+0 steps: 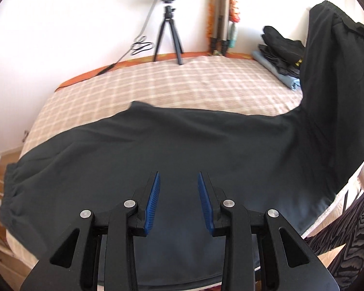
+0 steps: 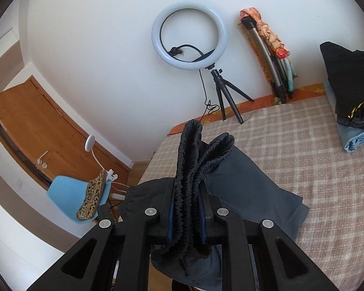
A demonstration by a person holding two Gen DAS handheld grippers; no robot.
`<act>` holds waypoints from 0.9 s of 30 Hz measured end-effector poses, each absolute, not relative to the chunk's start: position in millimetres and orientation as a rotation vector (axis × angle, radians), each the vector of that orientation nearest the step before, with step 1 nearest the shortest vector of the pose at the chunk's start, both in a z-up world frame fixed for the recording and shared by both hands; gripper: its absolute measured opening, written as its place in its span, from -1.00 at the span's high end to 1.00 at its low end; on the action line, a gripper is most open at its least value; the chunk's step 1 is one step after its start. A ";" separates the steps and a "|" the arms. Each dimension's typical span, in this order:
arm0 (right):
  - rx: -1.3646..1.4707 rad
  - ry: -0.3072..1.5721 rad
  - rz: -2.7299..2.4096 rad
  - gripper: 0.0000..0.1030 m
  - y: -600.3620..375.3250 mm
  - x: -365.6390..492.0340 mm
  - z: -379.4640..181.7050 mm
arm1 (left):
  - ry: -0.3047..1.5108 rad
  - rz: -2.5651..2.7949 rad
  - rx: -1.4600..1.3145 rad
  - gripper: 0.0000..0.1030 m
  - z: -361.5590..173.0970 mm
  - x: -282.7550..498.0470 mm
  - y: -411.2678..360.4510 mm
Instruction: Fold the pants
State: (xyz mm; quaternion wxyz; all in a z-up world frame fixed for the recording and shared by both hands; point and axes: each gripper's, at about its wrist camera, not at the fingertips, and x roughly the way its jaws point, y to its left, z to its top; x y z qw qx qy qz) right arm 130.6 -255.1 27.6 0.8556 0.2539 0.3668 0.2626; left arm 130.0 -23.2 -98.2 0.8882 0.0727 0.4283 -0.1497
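Dark grey pants (image 1: 182, 140) lie lengthwise across the checked bed (image 1: 182, 80). Their right end is lifted up high at the upper right (image 1: 332, 60). My left gripper (image 1: 179, 173) hovers over the middle of the cloth, its blue pads apart with nothing between them. In the right wrist view, my right gripper (image 2: 186, 181) is shut on the bunched elastic waistband (image 2: 189, 160), which stands up in folds between the pads. The rest of the pants (image 2: 254, 189) hangs down onto the bed (image 2: 303, 157).
A ring light on a small tripod (image 2: 189, 38) stands at the bed's far edge by the wall. A stack of folded clothes (image 2: 351, 97) sits at the far right. A blue chair (image 2: 68, 194) and wooden door (image 2: 36, 121) are left. A person's patterned clothing (image 1: 351, 230) shows near right.
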 end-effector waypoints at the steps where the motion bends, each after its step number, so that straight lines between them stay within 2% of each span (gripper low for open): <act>1: 0.524 0.780 0.572 0.71 -240.9 135.7 26.1 | 0.890 -0.283 0.133 0.41 -99.0 130.1 -7.0; 11: 0.422 0.865 0.683 0.71 -99.7 192.1 2.0 | 0.874 -0.057 -0.036 0.41 -108.7 139.4 121.4; 20: 0.338 0.942 0.797 0.71 20.3 228.6 -21.1 | 0.988 0.082 -0.215 0.41 -152.4 142.7 211.5; 27: 0.254 1.003 0.879 0.71 109.4 248.9 -41.1 | 0.851 0.173 -0.318 0.40 -114.7 123.3 259.1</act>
